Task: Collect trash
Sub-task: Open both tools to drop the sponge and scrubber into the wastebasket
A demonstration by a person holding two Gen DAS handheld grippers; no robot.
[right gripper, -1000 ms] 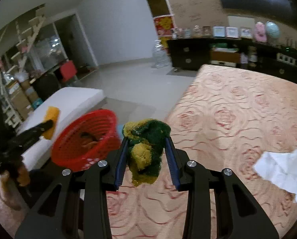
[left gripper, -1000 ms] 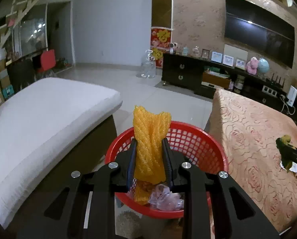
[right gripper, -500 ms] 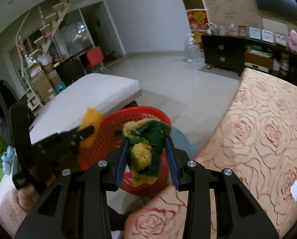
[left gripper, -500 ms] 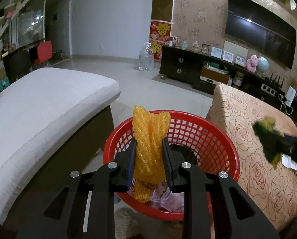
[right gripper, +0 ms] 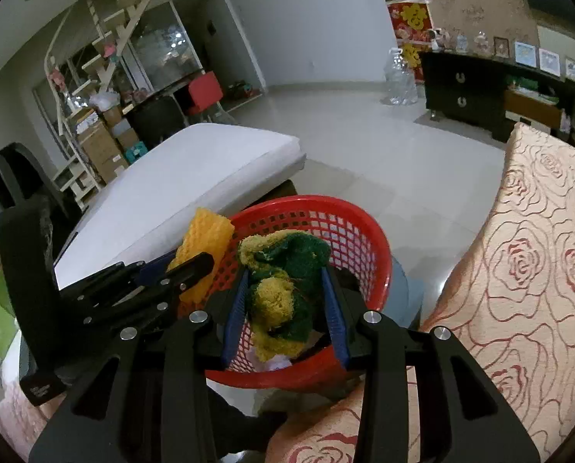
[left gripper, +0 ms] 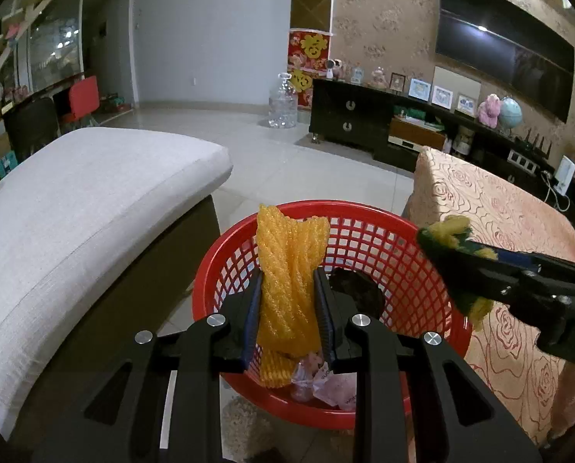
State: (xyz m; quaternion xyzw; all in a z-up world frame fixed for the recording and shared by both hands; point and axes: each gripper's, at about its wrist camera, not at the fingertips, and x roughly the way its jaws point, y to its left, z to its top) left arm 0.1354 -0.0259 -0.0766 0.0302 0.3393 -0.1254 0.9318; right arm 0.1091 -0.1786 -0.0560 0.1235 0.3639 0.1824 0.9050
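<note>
Left view only: pink wrappers in red basket

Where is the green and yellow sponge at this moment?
The green and yellow sponge is clamped in the right gripper, above the red basket. In the left wrist view it hangs over the basket's right rim.

Right gripper — jaws clamped on a green-and-yellow scrubber above the red mesh basket. Left gripper enters from the left, gripping yellow foam netting at the basket rim. Rose-patterned cloth lies right of the basket.
</note>
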